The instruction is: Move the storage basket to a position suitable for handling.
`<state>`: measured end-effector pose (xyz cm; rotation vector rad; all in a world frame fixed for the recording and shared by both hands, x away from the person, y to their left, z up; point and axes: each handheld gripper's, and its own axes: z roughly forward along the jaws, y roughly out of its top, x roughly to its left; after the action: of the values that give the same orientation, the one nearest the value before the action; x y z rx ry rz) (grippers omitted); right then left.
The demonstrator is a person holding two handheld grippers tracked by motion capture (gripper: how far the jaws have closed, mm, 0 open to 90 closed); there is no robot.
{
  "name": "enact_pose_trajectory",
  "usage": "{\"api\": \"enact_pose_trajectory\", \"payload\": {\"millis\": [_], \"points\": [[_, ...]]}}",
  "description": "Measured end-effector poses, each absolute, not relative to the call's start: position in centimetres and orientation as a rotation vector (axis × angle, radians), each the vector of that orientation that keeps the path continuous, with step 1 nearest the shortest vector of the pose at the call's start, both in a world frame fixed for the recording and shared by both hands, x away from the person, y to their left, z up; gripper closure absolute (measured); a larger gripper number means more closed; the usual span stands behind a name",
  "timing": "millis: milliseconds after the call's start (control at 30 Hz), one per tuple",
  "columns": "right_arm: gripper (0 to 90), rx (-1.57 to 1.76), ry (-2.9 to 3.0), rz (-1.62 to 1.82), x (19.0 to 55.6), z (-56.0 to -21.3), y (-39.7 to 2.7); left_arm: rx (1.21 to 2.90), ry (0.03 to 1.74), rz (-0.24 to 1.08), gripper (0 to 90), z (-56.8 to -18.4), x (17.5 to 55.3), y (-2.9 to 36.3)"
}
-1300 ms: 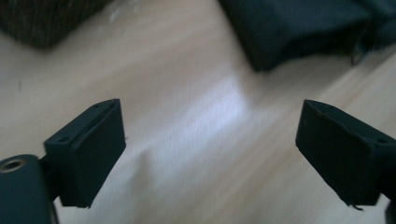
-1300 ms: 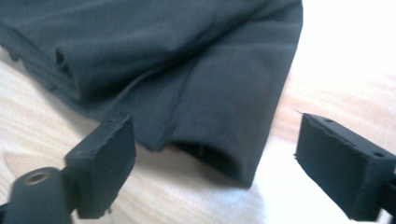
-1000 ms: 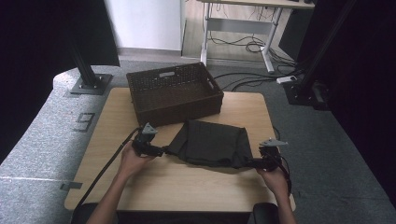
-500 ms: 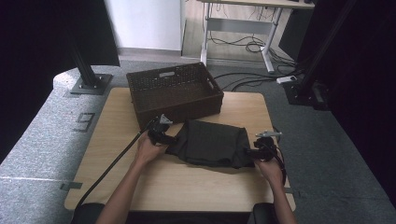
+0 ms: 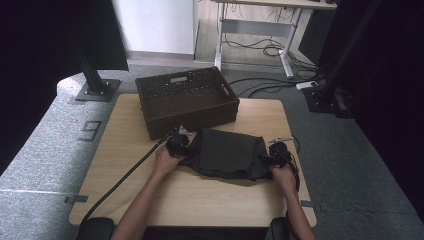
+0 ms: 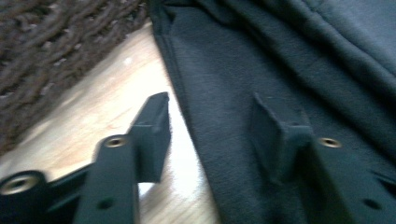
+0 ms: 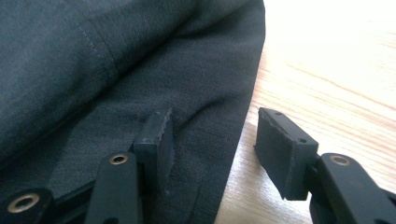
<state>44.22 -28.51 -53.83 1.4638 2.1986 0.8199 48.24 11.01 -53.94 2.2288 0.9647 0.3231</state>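
Just behind the dark garment [image 5: 227, 152], a woven basket [image 5: 186, 100], on the wooden table [image 5: 125, 150].

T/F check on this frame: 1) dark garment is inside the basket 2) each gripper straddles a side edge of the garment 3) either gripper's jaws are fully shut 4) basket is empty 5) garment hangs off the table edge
1) False. The dark garment lies on the table, in front of the wicker basket.
2) True. The left gripper and the right gripper each have one jaw over the cloth and one over bare wood; both have just been closing.
3) False. Both gripper views show a clear gap between the jaws, with the pads not yet pressing the cloth.
4) True, as far as the high view shows its inside.
5) False. All of it rests on the tabletop.
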Motion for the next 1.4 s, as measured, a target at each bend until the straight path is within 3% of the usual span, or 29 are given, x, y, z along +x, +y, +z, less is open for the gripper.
{"api": "enact_pose_trajectory", "payload": {"millis": [167,333,967,1400], "points": [[58.5,1.448,2.215,0.869,43.8,-53.9,-28.5,2.276,0.918,0.357,72.6,-53.6,47.6,10.9],[70.4,1.424,2.273,0.885,43.2,-53.7,-27.8,2.300,0.909,0.373,77.7,-53.5,46.9,11.2],[71.3,1.268,2.405,0.937,40.1,-53.7,-23.5,2.319,0.958,0.328,76.5,-53.1,40.4,16.8],[71.2,1.128,2.514,0.964,36.4,-53.7,-20.5,2.263,0.994,0.292,76.2,-53.3,34.1,20.5]]}}
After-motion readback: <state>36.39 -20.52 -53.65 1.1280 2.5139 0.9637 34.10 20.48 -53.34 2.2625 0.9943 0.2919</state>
